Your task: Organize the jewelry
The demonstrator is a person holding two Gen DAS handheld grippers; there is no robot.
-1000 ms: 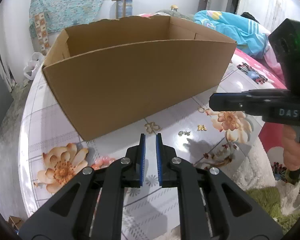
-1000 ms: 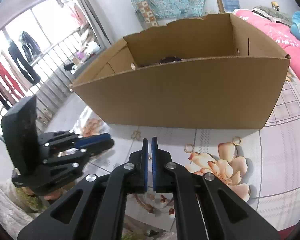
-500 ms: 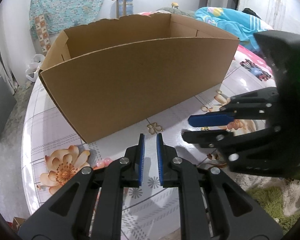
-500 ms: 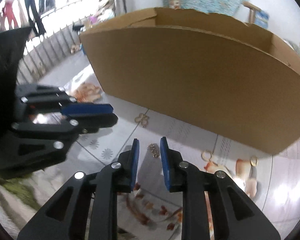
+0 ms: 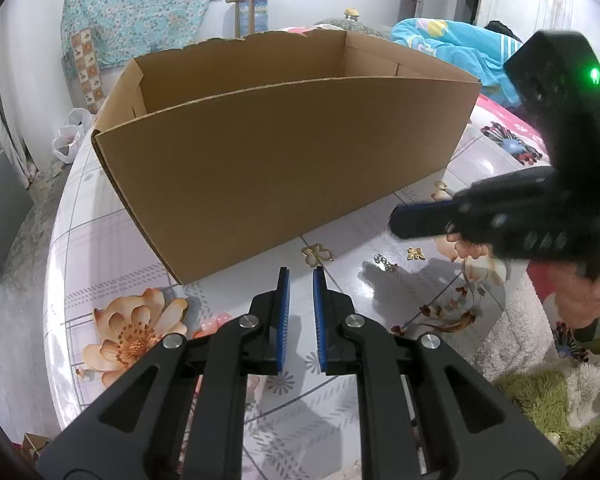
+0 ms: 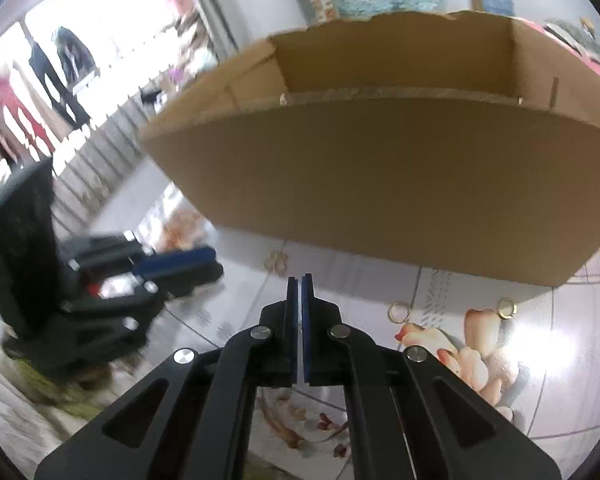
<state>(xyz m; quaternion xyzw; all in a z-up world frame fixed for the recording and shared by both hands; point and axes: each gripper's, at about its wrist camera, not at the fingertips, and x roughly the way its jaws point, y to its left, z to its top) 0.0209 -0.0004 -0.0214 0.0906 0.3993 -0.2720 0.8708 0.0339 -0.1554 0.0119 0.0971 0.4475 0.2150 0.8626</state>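
Observation:
An open cardboard box [image 5: 284, 168] stands on the flower-patterned table [image 5: 100, 240]. In front of it lie a gold clover piece [image 5: 318, 254], a small silver piece [image 5: 385, 261] and a tiny gold butterfly [image 5: 416, 253]. My left gripper [image 5: 300, 276] hovers just short of the clover, its blue pads a narrow gap apart with nothing between them. My right gripper [image 6: 300, 280] is shut above the table, and I see nothing held in it. From the left wrist view the right gripper [image 5: 396, 220] hangs over the silver piece and the butterfly. Two gold rings [image 6: 398, 311] [image 6: 506, 307] lie near the box's right corner.
Pink beads [image 5: 216, 324] peek out from behind my left gripper's fingers. A person's hand [image 5: 584, 300] holds the right gripper at the table's right edge. A bed with blue and pink bedding [image 5: 452, 44] is behind the box. A fluffy rug [image 5: 540, 396] lies below the table.
The right gripper came in low with jaws open around the silver piece, then shut and pulled back up; the piece still lies on the table. The left gripper has not moved.

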